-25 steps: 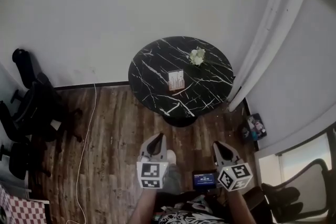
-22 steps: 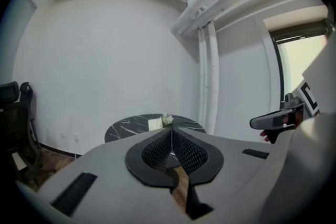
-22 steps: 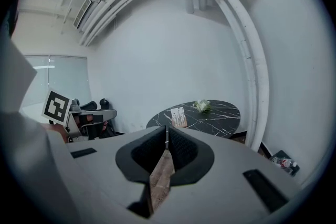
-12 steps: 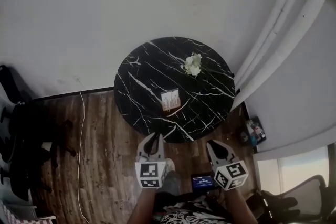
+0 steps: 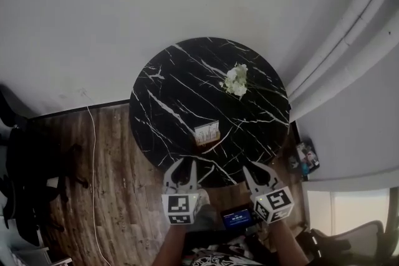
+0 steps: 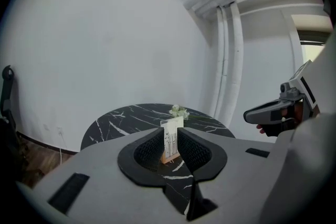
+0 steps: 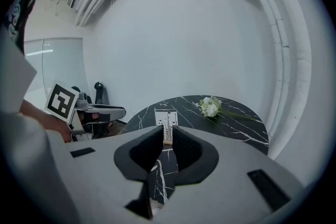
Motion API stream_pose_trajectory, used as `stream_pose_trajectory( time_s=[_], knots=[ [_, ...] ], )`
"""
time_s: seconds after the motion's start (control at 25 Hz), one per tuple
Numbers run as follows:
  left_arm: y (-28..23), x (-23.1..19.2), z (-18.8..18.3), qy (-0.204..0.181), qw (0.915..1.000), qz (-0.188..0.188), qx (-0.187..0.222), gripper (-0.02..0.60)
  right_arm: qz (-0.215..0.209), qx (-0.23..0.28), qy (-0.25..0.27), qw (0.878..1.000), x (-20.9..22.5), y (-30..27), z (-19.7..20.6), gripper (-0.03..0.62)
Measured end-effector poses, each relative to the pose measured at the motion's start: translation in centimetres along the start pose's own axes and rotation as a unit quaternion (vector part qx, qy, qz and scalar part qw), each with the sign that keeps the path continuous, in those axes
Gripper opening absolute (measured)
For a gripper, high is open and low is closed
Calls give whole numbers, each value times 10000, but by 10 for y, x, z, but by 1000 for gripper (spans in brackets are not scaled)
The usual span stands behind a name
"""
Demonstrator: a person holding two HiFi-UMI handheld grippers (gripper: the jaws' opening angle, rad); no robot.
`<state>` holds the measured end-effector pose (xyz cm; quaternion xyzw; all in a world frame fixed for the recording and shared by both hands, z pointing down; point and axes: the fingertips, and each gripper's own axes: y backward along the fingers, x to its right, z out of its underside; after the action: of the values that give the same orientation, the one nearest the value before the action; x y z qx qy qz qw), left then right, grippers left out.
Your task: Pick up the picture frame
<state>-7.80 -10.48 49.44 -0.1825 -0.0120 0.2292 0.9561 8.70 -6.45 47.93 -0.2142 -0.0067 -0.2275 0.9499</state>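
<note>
The picture frame (image 5: 207, 133) is a small white card on a wooden base, upright near the front edge of the round black marble table (image 5: 181, 84). Both grippers hang over the floor just short of that edge, touching nothing. My left gripper (image 5: 181, 162) is below and left of the frame, my right gripper (image 5: 259, 166) below and right. In the left gripper view the frame (image 6: 172, 131) shows through the narrow gap of the left gripper (image 6: 170, 135). The right gripper (image 7: 168, 131) is also slightly open, with the frame (image 7: 166, 117) beyond its tips.
White flowers (image 5: 235, 80) lie on the table behind the frame. The floor is wood, with a white cable (image 5: 92, 152) and black chairs (image 5: 15, 196) at the left. White pipes (image 5: 349, 34) run down the right wall. A small screen (image 5: 237, 218) sits between the grippers.
The person has stepped toward the table, so it and the frame are much nearer. Both pairs of jaws, touching at the tips before, now stand slightly apart.
</note>
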Motion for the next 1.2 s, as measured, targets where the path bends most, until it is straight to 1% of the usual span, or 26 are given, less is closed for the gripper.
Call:
stream_pose_trajectory(
  time_s=[0.12, 0.32, 0.56, 0.76, 1.04, 1.2],
  knots=[
    [-9, -4, 5, 45, 10000, 14, -66, 81, -104, -49, 48, 9999, 0, -11, -1, 21],
    [-24, -6, 11, 124, 9998, -29, -167, 107, -314, -182, 271, 9990, 8, -29, 3, 25],
    [-39, -5, 19, 187, 9992, -121, -345, 117, -589, -340, 292, 9973, 14, -49, 6, 38],
    [-58, -6, 27, 195, 9986, -122, -468, 123, -709, -509, 232, 9959, 22, -68, 15, 49],
    [-82, -13, 54, 410, 9965, -123, -716, 158, -978, -833, 272, 9913, 29, -98, 33, 95],
    [-95, -13, 66, 527, 9953, -73, -815, 192, -1124, -958, 324, 9885, 34, -120, 42, 129]
  ],
)
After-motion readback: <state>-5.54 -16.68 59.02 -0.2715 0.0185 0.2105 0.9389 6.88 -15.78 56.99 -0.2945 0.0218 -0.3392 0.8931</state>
